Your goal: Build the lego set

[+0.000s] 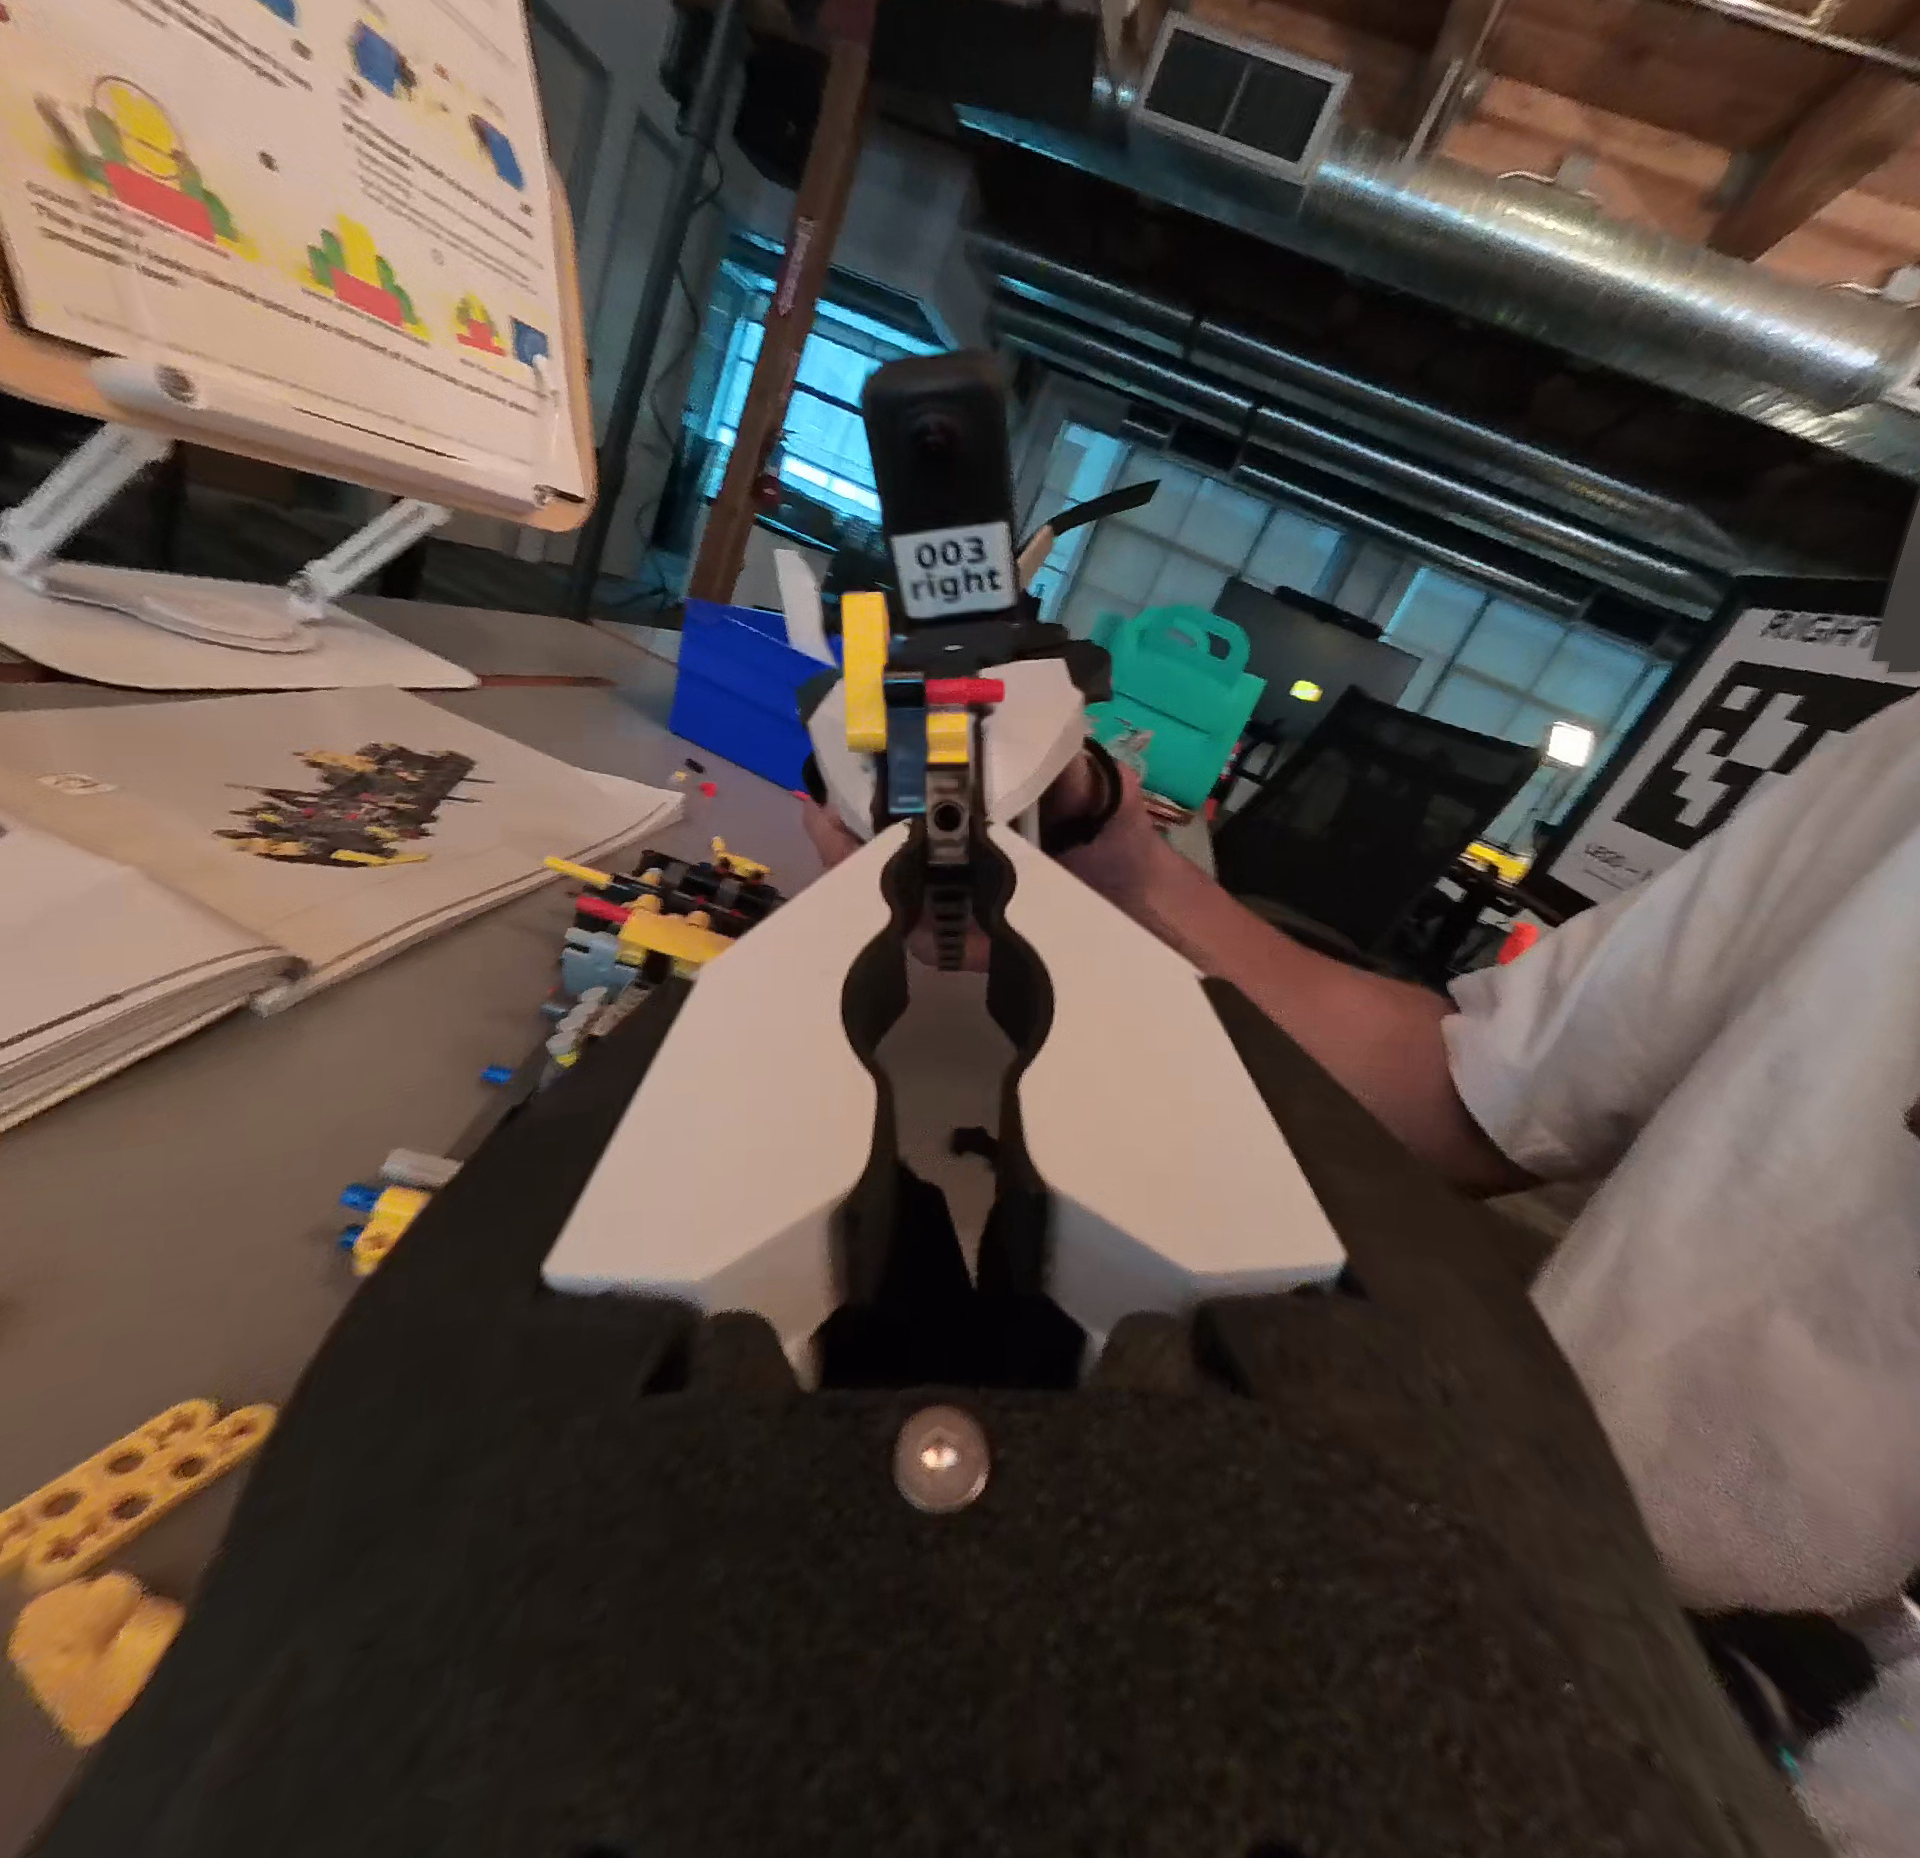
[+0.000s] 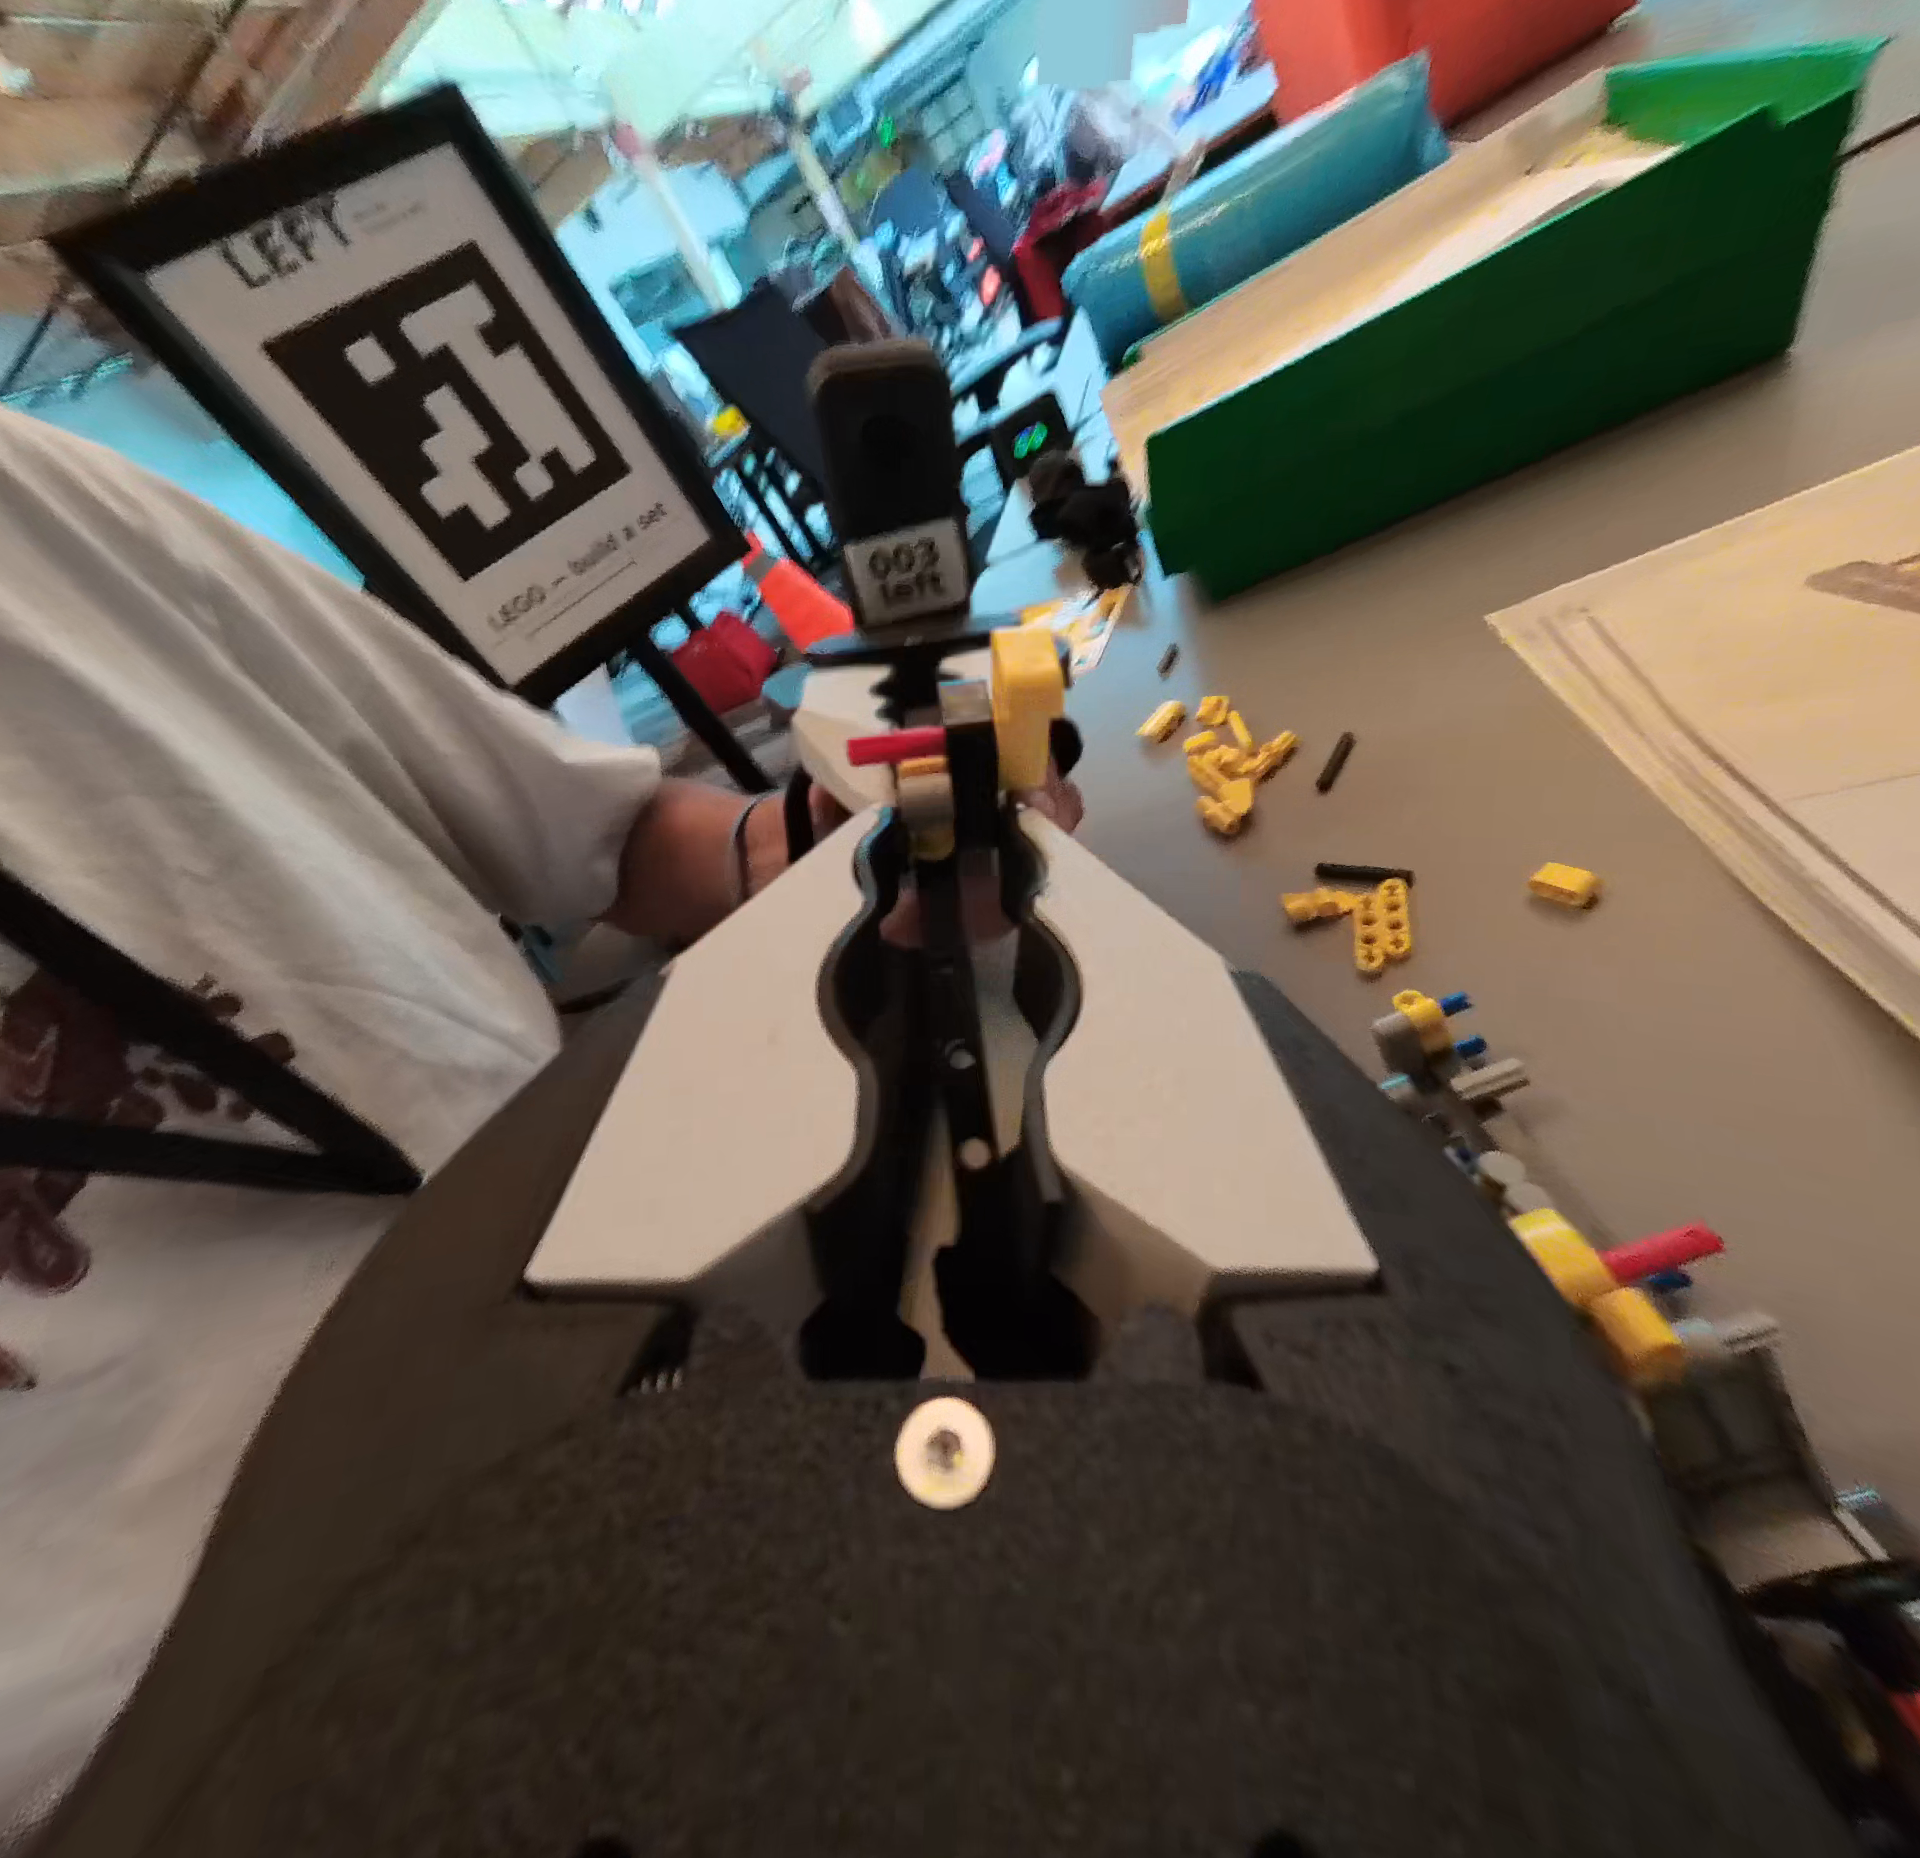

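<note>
Left wrist view looks along the left gripper (image 1: 948, 852), whose white fingers (image 1: 800, 987) converge to a narrow gap at the centre of the frame and pinch the near end of a small lego assembly (image 1: 925, 738). That assembly is held in the air between the two grippers, above the grey table (image 1: 260, 1216). It is a black toothed beam with a grey end piece, yellow blocks, a dark blue block and a short red pin sticking out to the right. Facing it, just above centre, the right gripper (image 1: 935, 769) meets the same assembly from the far side, a black camera standing on top of it. A person's forearm and white sleeve (image 1: 1714, 1029) reach in from the right edge.

At left centre lies an open instruction booklet (image 1: 312, 821). Right of it, near the middle, sits a partly built black and yellow model (image 1: 665, 915). Loose yellow pieces (image 1: 114, 1476) lie at the lower left, and a blue bin (image 1: 738, 686) stands behind the assembly.

In the right wrist view, the right gripper (image 2: 951, 842) is likewise nearly closed, clamping a long black beam of the assembly (image 2: 966, 759) at frame centre, with the left gripper (image 2: 914, 759) opposite. Scattered yellow parts (image 2: 1226, 759) lie right of centre, a green box (image 2: 1455, 426) at the upper right, and a framed marker sign (image 2: 416, 395) at the upper left.
</note>
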